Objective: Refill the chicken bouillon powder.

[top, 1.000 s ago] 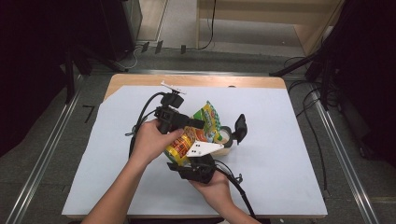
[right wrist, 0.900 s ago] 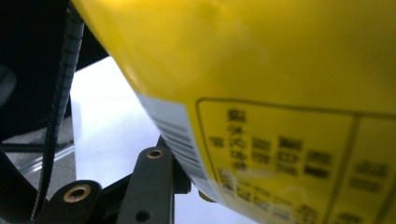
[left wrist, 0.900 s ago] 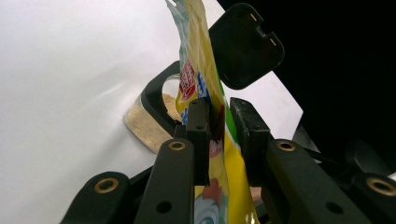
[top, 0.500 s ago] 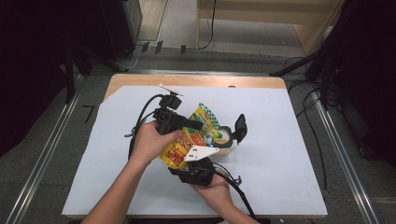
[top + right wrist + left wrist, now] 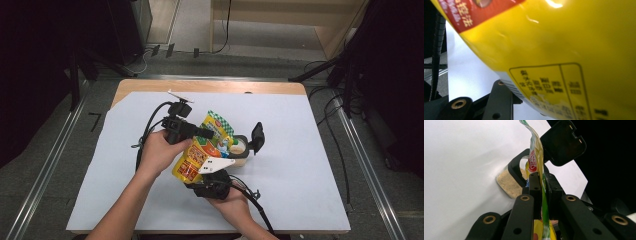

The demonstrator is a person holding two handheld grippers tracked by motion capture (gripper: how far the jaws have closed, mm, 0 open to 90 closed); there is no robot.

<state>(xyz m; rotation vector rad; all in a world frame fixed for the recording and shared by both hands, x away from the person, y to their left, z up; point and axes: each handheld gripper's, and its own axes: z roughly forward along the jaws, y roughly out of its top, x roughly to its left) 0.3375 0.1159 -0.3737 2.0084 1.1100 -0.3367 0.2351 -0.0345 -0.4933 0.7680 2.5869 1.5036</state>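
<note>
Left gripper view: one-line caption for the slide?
Left gripper pinches the yellow pouch above an open container of beige powder, black lid flipped up.

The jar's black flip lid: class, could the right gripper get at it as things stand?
Probably not yet. The right gripper is under the yellow pouch, which lies between it and the flip lid.

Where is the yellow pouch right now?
High view, table centre: the yellow pouch is held above the open container, between the left gripper and the right gripper.

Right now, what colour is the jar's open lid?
Black lid, seen best in the left gripper view.
</note>
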